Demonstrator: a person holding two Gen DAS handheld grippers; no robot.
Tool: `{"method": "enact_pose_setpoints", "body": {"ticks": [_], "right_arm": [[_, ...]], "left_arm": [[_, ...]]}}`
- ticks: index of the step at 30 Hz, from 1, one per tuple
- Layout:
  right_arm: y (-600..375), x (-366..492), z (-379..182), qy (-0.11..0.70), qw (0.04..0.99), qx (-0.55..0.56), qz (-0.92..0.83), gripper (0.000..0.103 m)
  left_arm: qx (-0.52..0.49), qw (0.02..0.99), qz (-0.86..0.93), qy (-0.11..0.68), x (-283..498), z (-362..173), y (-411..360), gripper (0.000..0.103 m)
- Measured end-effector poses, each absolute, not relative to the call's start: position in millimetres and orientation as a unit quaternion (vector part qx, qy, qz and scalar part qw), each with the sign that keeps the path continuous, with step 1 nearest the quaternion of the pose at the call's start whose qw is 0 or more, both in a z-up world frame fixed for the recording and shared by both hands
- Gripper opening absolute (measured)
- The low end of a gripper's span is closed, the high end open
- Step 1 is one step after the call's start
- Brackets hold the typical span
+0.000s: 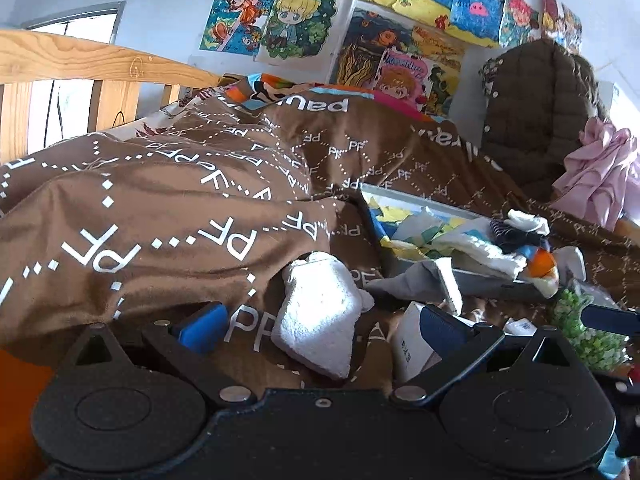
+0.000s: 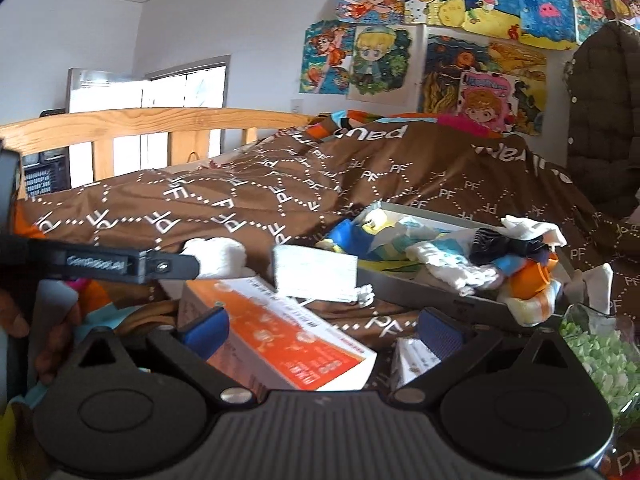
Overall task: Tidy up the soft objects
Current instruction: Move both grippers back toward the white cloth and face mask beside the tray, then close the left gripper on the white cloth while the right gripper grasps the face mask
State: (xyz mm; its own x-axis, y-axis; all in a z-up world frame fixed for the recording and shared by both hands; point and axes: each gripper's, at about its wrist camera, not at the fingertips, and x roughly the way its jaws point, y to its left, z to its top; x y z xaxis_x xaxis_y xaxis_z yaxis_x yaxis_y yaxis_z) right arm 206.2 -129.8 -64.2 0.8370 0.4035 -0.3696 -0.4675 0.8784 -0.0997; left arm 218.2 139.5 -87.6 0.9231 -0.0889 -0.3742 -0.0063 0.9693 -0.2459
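Observation:
In the left wrist view a white fluffy cloth (image 1: 320,312) lies on the brown blanket (image 1: 160,208), between the wide-apart blue pads of my left gripper (image 1: 324,328), which is open and not touching it. Behind it stands a grey tray (image 1: 480,280) heaped with soft cloths and socks (image 1: 512,236). In the right wrist view the right gripper (image 2: 323,334) is open over an orange-and-white box (image 2: 280,336). The left gripper (image 2: 160,266) shows there from the side, its tip beside the white fluffy cloth (image 2: 218,256). The grey tray (image 2: 440,292) sits ahead to the right.
A small white box (image 1: 412,344) lies right of the cloth. A bag of green bits (image 2: 596,356) is at the right. A brown padded coat (image 1: 532,108) and pink fabric (image 1: 600,168) hang at the back right. A wooden bed rail (image 2: 140,124) runs behind.

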Motion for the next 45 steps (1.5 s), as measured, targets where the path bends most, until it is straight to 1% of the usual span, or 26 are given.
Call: {"method": "enact_pose_setpoints", "body": {"ticks": [7, 10, 13, 19, 22, 25, 27, 29, 31, 32, 33, 34, 36, 37, 39, 40, 42, 43, 44, 45], "right_arm": [[-135, 237, -53, 0.199, 0.955, -0.045, 0.215, 0.103], [-130, 254, -51, 0.217, 0.951, -0.029, 0.22, 0.103], [-120, 272, -50, 0.235, 0.945, -0.019, 0.227, 0.103], [-89, 299, -46, 0.261, 0.937, -0.013, 0.231, 0.103], [-76, 309, -44, 0.275, 0.935, -0.013, 0.226, 0.103], [-64, 316, -46, 0.289, 0.933, -0.016, 0.214, 0.103], [-57, 320, -48, 0.3, 0.931, -0.018, 0.209, 0.103], [-55, 321, -50, 0.302, 0.93, -0.007, 0.209, 0.103], [-53, 322, -53, 0.306, 0.93, -0.001, 0.202, 0.103], [-53, 323, -55, 0.308, 0.931, 0.001, 0.197, 0.102], [-52, 324, -56, 0.31, 0.931, 0.004, 0.191, 0.102], [-52, 325, -56, 0.31, 0.932, 0.006, 0.188, 0.101], [-51, 325, -57, 0.311, 0.933, 0.005, 0.179, 0.097], [-49, 325, -57, 0.312, 0.934, 0.002, 0.175, 0.095], [-47, 326, -60, 0.318, 0.933, -0.002, 0.168, 0.087], [-46, 326, -62, 0.322, 0.932, -0.004, 0.164, 0.085], [-47, 327, -67, 0.333, 0.93, 0.0, 0.155, 0.075], [-49, 327, -69, 0.338, 0.929, 0.006, 0.153, 0.072], [-51, 327, -71, 0.341, 0.928, 0.014, 0.15, 0.067], [-55, 326, -72, 0.338, 0.929, 0.023, 0.147, 0.066]], "left_arm": [[-0.137, 0.973, -0.066, 0.172, 214, -93, 142, 0.099], [-0.16, 0.967, -0.075, 0.182, 219, -97, 147, 0.1], [-0.193, 0.957, -0.09, 0.199, 226, -102, 157, 0.102], [-0.202, 0.954, -0.103, 0.198, 228, -106, 158, 0.101], [-0.21, 0.953, -0.108, 0.189, 225, -108, 160, 0.095], [-0.218, 0.953, -0.113, 0.181, 223, -109, 163, 0.087], [-0.224, 0.95, -0.121, 0.178, 224, -110, 164, 0.074], [-0.229, 0.949, -0.123, 0.178, 224, -111, 164, 0.068], [-0.234, 0.948, -0.126, 0.177, 225, -112, 165, 0.059], [-0.237, 0.946, -0.129, 0.178, 226, -113, 165, 0.052], [-0.24, 0.945, -0.131, 0.18, 227, -114, 166, 0.047], [-0.241, 0.944, -0.13, 0.184, 228, -115, 166, 0.045], [-0.243, 0.942, -0.126, 0.195, 231, -116, 165, 0.038], [-0.244, 0.941, -0.124, 0.201, 234, -117, 165, 0.036], [-0.25, 0.938, -0.12, 0.207, 235, -119, 167, 0.03], [-0.253, 0.938, -0.118, 0.208, 235, -119, 167, 0.029], [-0.256, 0.937, -0.115, 0.209, 236, -119, 168, 0.025], [-0.258, 0.937, -0.113, 0.209, 236, -120, 168, 0.024], [-0.259, 0.936, -0.112, 0.209, 236, -120, 169, 0.022], [-0.26, 0.936, -0.11, 0.209, 236, -120, 169, 0.019]]}}
